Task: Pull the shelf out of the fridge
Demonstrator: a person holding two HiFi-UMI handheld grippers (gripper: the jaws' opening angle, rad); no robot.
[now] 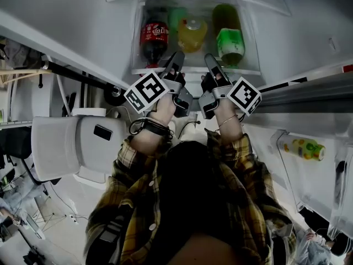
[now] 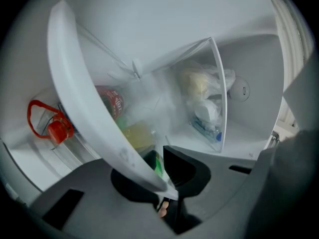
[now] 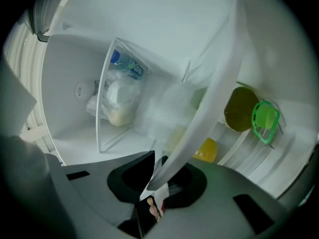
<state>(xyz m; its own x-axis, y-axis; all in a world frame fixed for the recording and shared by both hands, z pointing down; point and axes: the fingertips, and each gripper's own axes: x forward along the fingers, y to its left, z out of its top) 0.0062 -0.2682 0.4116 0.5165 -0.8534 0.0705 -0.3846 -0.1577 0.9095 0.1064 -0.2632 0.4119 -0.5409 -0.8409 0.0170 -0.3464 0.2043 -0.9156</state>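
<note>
Shelf: the shelf [image 1: 194,70] sits inside the fridge [image 1: 71,15], loaded with bottles, its white front rim facing the person.
Left gripper: the left gripper [image 1: 175,61] has its jaws clamped on the left part of the rim.
Right gripper: the right gripper [image 1: 213,63] has its jaws clamped on the right part of the rim.
Writing: the cola bottle [image 1: 153,37] has a red label with white script too small to read. The green bottle [image 1: 229,44] has a green label, its print illegible. The yellow bottle [image 1: 192,33] lies between them.
Markers: a black-and-white square code on each cube [image 1: 146,91].
Pose: the left hand [image 1: 163,107] and the right hand [image 1: 226,112] reach forward side by side. Both sleeves are plaid, and the left wrist wears dark bands.
Door: the door bottle [image 1: 302,148] is well apart, at the right.
</note>
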